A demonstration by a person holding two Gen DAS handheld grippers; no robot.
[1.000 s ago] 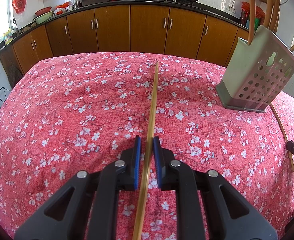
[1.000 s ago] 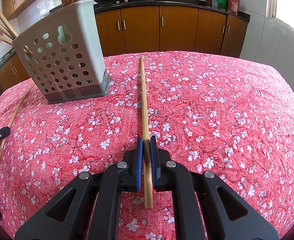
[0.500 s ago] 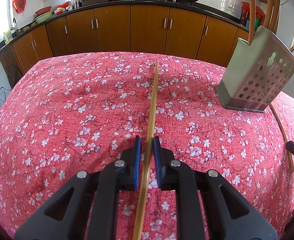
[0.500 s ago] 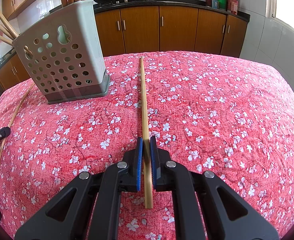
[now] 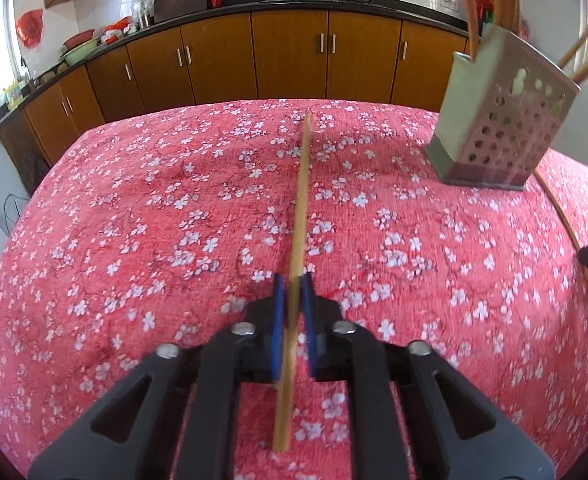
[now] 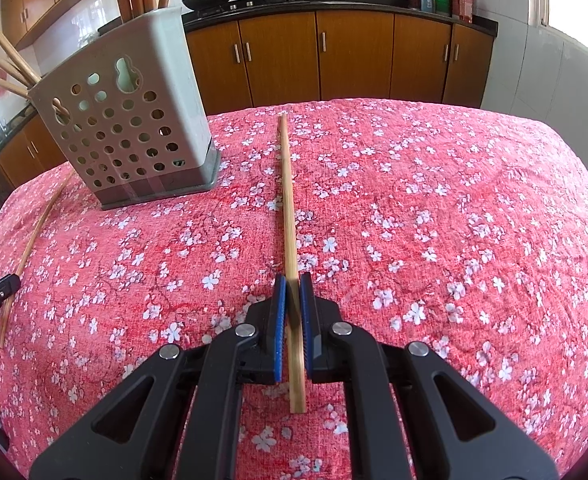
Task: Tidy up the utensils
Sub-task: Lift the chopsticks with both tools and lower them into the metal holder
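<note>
Chopsticks are what both tools carry: the left gripper [image 5: 294, 280] pinches a long bamboo chopstick [image 5: 300, 208] between its blue pads [image 5: 278, 320], and the right gripper [image 6: 293, 280] clamps a second chopstick [image 6: 287, 200] the same way, both sticks pointing forward over the table toward the cabinets. Small white lettering shows on the black gripper tip at the left edge of the right wrist view, too small to read.

The red floral tablecloth [image 5: 133, 240] lies bare across its wide middle and left side, falling away at a rounded far edge in front of the brown cabinets [image 5: 289, 56]. In the right wrist view, the cloth to the right of the held stick is likewise open.

The grey perforated utensil holder [image 5: 506, 128] stands upright near the far right corner in the left wrist view, with several chopsticks [image 5: 468, 4] leaning out of its top. One loose chopstick [image 5: 566, 232] lies flat on the cloth just beside the holder's base.
</note>
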